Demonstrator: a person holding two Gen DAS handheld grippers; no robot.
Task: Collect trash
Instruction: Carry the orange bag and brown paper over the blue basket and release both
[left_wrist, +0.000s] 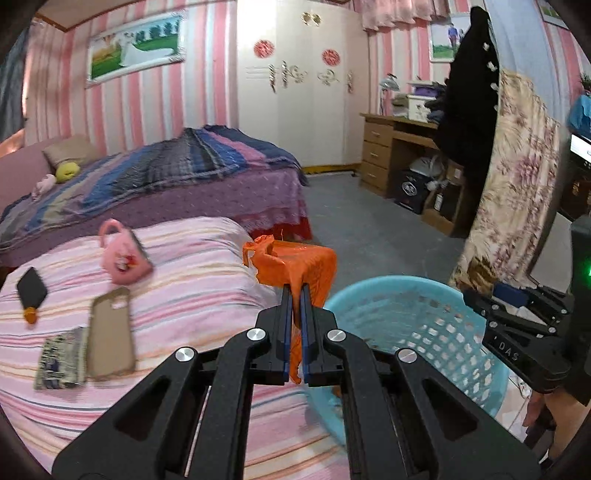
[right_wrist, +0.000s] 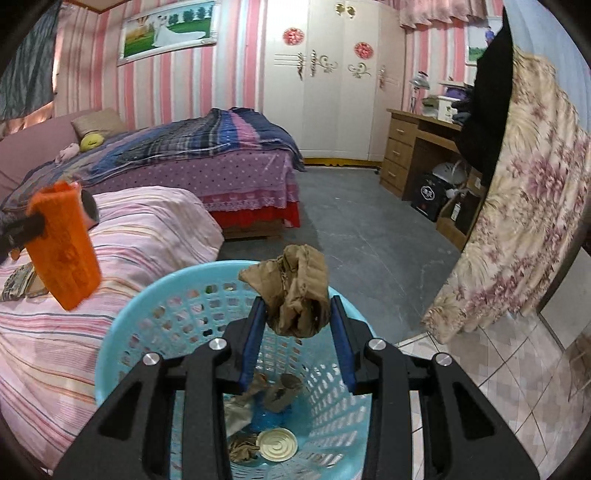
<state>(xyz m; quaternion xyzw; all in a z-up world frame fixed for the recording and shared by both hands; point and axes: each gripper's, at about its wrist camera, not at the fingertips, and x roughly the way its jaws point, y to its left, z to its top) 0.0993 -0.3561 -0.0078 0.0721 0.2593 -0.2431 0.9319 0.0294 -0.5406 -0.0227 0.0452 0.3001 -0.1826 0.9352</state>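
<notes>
The left tongs (left_wrist: 294, 291) pinch an orange wrapper (left_wrist: 295, 264) up in the air, just beside the blue basket (left_wrist: 424, 295). The right tongs (right_wrist: 297, 302) are spread wide around a crumpled brown paper (right_wrist: 299, 295) over the basket, which has more trash in it. A pink striped bed (left_wrist: 184, 258) is on the left.
</notes>
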